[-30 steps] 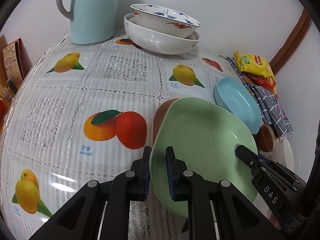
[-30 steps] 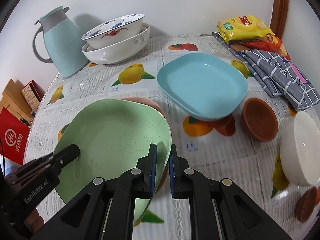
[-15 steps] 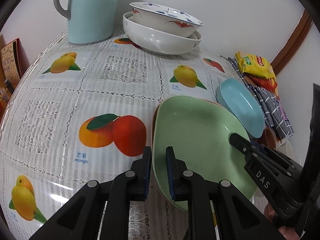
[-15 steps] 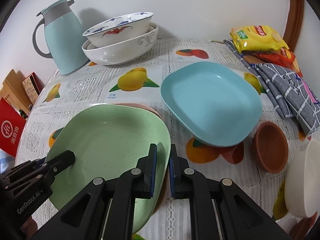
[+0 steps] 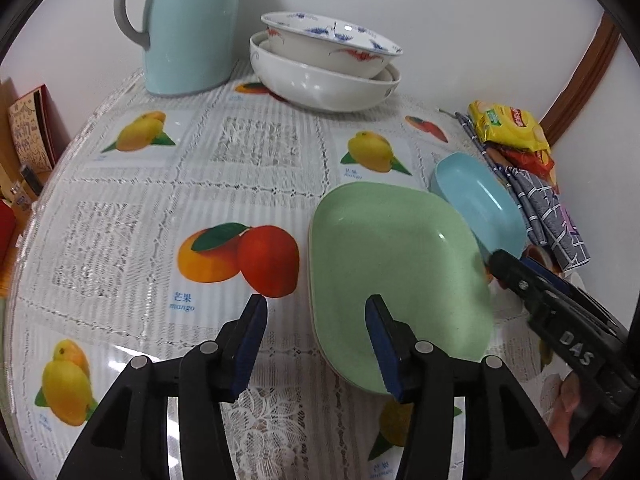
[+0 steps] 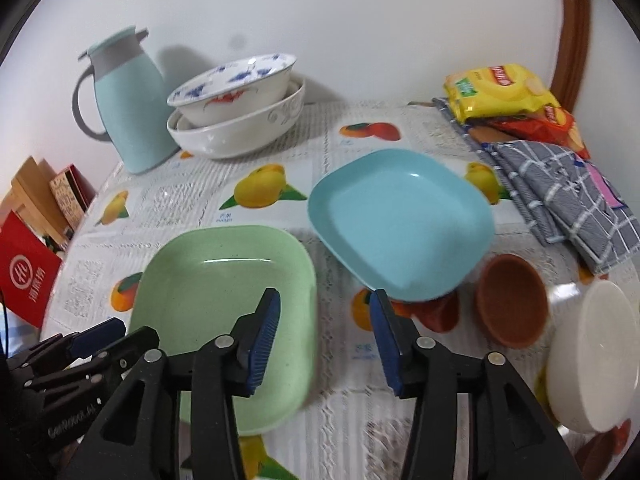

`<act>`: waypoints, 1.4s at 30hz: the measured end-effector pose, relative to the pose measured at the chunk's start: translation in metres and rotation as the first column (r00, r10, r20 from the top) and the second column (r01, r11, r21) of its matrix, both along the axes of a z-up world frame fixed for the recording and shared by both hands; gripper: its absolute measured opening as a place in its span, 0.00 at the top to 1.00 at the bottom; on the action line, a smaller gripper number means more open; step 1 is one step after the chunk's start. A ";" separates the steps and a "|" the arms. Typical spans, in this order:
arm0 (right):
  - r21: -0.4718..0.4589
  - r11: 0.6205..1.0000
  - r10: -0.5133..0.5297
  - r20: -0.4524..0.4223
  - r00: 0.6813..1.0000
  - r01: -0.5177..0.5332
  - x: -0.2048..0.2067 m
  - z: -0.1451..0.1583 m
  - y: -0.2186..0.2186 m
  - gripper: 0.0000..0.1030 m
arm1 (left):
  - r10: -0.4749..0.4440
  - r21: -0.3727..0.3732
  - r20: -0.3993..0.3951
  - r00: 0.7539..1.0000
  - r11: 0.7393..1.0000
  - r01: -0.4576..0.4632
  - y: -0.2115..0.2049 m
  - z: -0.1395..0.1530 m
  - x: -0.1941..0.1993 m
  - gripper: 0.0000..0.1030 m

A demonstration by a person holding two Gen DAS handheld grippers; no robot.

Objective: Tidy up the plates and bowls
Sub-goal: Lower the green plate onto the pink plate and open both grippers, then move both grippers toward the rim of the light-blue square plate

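Green plate (image 5: 396, 264) lies flat on the tablecloth (image 5: 248, 168), just beside the blue plate (image 6: 400, 220). Left gripper (image 5: 316, 340) and right gripper (image 6: 324, 336) straddle its opposite rims, jaws opening, pads clear of it.

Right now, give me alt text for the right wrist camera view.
Right gripper opening over the near edge of a green plate on a fruit-print tablecloth, nothing held. A blue plate lies beyond.

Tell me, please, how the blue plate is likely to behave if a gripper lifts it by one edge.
The blue plate looks like thin matte plastic, so probably light and stiff. Its smooth raised rim may slip between narrow fingers. Being broad and shallow, it would likely droop away from a one-edge grip.
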State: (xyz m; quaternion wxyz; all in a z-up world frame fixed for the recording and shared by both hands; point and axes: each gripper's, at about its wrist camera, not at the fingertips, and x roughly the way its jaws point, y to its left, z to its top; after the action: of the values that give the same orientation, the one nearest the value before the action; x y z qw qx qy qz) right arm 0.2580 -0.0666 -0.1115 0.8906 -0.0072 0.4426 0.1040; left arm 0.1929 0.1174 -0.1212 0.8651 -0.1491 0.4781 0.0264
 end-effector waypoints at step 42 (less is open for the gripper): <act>0.052 0.996 -0.078 0.161 0.984 0.071 -0.112 0.100 -0.129 0.35 | -0.152 0.152 0.108 0.982 0.979 0.135 -0.124 0.103 -0.030 0.53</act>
State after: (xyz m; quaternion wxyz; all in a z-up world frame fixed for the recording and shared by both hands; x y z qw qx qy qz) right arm 0.1464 -0.1956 -0.0116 0.9270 0.0212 0.3659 0.0798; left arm 0.1630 -0.0062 -0.0184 0.9002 -0.0527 0.4321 -0.0109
